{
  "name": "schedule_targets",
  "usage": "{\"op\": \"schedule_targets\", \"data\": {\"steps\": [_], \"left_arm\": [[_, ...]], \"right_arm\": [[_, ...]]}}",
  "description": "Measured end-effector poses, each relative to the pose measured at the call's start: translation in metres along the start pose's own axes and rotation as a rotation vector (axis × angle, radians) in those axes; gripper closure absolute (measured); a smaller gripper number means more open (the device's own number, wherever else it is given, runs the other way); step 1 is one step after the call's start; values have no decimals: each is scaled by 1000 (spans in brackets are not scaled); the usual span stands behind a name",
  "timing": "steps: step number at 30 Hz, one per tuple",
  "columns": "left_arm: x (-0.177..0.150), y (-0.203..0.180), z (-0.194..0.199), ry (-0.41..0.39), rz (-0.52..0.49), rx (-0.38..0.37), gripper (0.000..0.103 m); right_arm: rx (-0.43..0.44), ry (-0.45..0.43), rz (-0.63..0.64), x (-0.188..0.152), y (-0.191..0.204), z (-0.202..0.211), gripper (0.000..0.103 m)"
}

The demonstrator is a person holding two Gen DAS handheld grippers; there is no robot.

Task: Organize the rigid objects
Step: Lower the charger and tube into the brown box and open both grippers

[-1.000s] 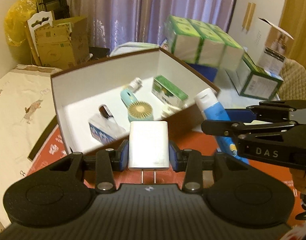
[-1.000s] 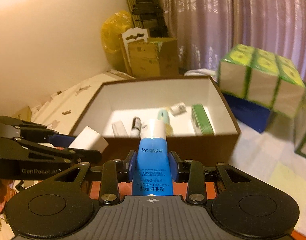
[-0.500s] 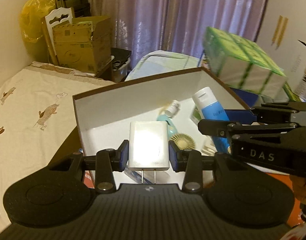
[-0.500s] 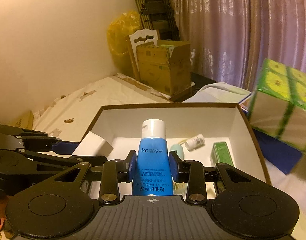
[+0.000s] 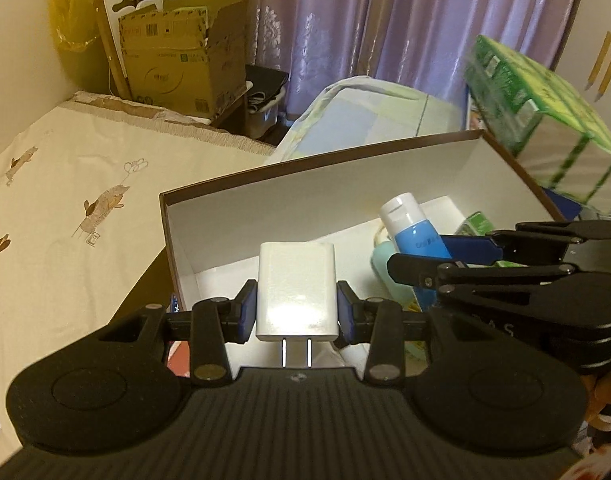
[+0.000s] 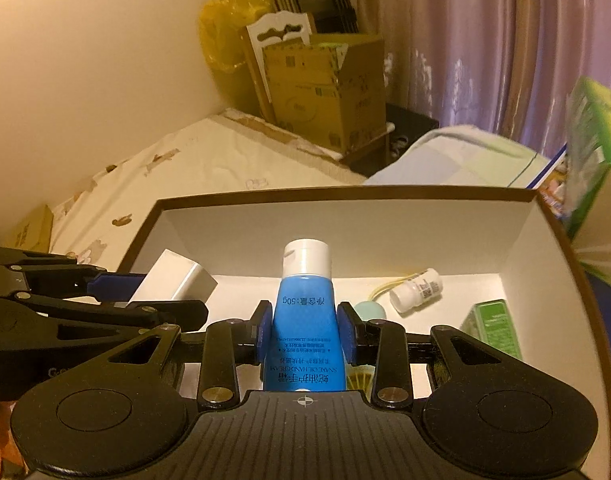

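With both loads hanging over the box (image 6: 545,240), left gripper (image 5: 296,312) clamped on the charger (image 5: 296,288) nearer its left wall, right gripper (image 6: 304,338) clamped on the tube (image 6: 305,320), long axis aimed at its far wall.

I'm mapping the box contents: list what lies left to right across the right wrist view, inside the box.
White charger in the left gripper → blue hand cream tube in the right gripper → small white bottle → green box.
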State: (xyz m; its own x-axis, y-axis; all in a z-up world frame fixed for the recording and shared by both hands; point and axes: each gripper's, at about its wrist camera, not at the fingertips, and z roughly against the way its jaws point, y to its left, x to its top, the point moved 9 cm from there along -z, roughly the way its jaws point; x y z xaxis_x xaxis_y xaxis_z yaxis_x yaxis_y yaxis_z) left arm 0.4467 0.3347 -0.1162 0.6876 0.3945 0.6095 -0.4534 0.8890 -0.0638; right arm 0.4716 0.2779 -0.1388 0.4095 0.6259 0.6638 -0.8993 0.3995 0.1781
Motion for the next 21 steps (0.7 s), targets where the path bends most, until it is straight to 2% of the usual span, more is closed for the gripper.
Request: {"op": "schedule_targets", "data": {"steps": [10,21], "left_arm": [[4,10,-28,39,6,-1,67],[10,10,-37,36,-10,4,69]], "right_arm": [[8,40,-22,9,-10,-35,71],[27,67,-83,9,-17,-43,70]]}}
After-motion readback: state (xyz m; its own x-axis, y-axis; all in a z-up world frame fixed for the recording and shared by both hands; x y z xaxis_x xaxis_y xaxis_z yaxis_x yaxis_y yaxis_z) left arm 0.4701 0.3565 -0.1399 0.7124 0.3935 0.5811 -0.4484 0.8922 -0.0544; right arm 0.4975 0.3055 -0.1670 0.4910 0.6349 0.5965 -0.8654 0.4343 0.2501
